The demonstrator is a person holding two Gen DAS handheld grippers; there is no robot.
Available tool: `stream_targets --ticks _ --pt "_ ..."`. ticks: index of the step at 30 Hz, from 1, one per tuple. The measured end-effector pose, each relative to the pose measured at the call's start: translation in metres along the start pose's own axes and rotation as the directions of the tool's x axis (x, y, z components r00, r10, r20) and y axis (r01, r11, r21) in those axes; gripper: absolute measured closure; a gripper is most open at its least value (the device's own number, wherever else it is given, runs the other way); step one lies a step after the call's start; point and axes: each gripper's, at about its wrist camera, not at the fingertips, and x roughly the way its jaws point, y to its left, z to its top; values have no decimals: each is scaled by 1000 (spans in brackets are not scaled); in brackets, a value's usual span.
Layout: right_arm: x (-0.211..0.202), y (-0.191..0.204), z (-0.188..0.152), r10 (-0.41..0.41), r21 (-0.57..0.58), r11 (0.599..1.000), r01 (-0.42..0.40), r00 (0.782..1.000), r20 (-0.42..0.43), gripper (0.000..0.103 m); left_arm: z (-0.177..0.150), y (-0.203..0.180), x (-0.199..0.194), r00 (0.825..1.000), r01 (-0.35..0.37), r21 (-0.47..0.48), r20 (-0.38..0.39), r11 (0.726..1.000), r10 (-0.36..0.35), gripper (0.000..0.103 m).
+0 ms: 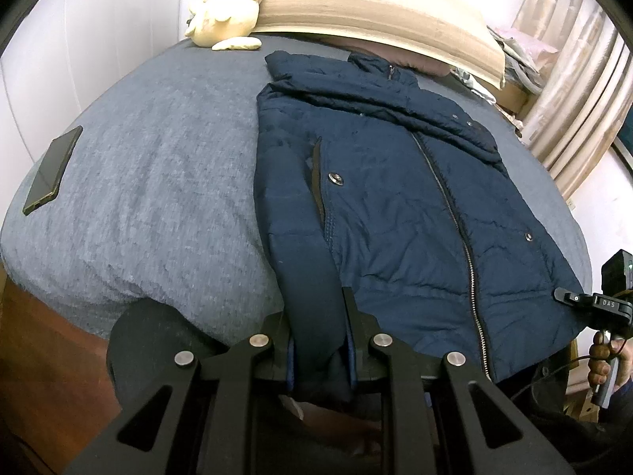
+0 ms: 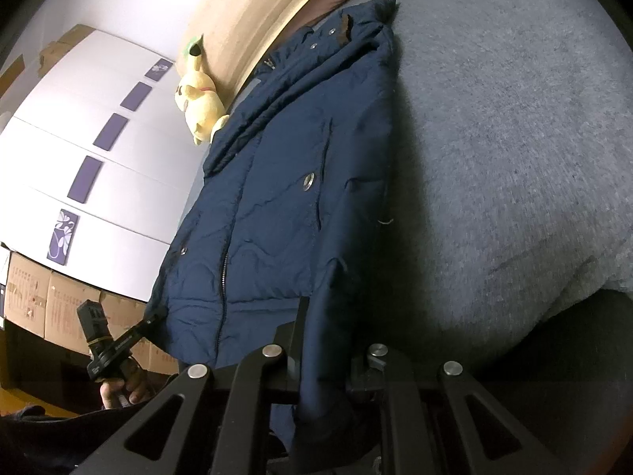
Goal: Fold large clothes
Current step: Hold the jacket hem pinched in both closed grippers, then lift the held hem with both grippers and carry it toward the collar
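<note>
A navy padded jacket (image 1: 395, 198) lies front up on the grey-blue bed cover (image 1: 158, 158), zipped, collar toward the headboard. My left gripper (image 1: 314, 308) is shut on a dark fold of the jacket at its near left edge, at the foot of the bed. In the right wrist view the jacket (image 2: 277, 198) runs away from me, and my right gripper (image 2: 328, 328) is shut on its near right edge, the fabric hiding one finger. Each gripper shows in the other's view, held in a hand: the right gripper (image 1: 565, 297) and the left gripper (image 2: 152, 320).
A yellow plush toy (image 1: 229, 4) leans on the beige headboard (image 1: 376, 4). A dark phone (image 1: 53, 170) lies on the cover at far left. Curtains (image 1: 573, 91) hang on the right. White wardrobe doors (image 2: 118, 138) and cardboard boxes (image 2: 39, 297) stand beyond the bed.
</note>
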Motion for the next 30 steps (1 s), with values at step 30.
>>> stream_targets --ticks 30 --pt "-52 54 63 171 -127 980 -153 975 144 92 62 -13 -54 978 95 -11 186 995 -91 85"
